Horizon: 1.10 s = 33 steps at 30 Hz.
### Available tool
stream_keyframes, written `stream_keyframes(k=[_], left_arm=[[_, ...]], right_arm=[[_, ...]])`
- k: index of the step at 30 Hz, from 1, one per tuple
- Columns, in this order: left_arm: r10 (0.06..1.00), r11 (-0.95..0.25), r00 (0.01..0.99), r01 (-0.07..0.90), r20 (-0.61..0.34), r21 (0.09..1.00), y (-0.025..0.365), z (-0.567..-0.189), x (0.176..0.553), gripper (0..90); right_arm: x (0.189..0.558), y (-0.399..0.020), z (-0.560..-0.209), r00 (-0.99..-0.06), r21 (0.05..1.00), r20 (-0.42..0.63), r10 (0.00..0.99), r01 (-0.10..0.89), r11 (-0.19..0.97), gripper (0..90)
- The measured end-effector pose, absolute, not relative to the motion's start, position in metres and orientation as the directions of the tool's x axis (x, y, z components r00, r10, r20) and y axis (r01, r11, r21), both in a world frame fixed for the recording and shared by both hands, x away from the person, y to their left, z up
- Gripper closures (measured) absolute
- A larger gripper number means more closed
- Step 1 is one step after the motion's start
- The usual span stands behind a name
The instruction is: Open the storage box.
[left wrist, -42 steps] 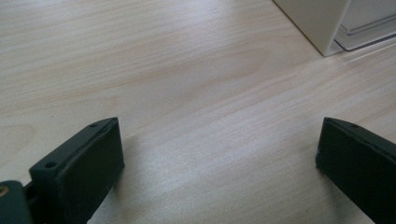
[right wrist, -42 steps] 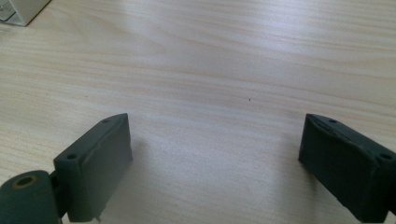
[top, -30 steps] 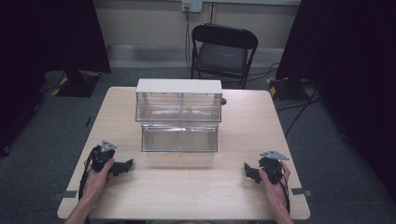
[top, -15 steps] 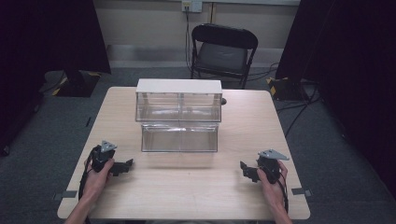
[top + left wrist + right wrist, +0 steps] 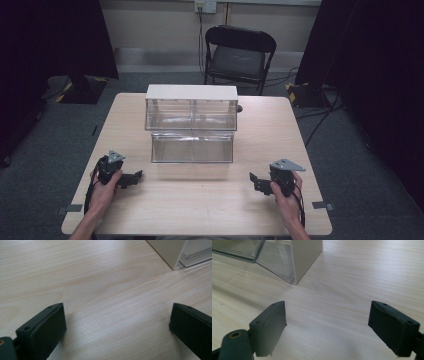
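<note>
Clear-fronted drawer cabinet (image 5: 191, 122), white on top with see-through bins, stands at the middle of the wooden table (image 5: 200, 200), toward its far edge, well apart from both hands. Left gripper (image 5: 134, 178) rests near the table's front left, jaws spread wide over bare wood, holding nothing. Right gripper (image 5: 255, 181) sits at the front right, jaws likewise wide apart and empty.
</note>
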<state>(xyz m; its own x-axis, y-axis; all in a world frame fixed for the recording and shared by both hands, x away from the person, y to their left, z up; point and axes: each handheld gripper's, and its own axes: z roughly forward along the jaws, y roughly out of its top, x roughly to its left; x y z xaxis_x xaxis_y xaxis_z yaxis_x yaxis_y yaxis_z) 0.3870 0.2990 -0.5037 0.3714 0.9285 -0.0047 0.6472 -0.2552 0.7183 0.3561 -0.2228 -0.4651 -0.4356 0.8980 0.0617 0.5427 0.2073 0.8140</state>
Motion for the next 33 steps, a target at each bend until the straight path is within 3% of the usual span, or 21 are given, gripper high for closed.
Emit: stream_keyframes(k=[33], left_arm=[[0.929, -0.255, 0.371, 0.647, -0.005, 0.718, 0.299, -0.504, 0.387, 0.3]], right_arm=[[0.370, -0.146, -0.451, -0.597, 0.818, 0.063, 0.800, 0.490, 0.302, 14.2]])
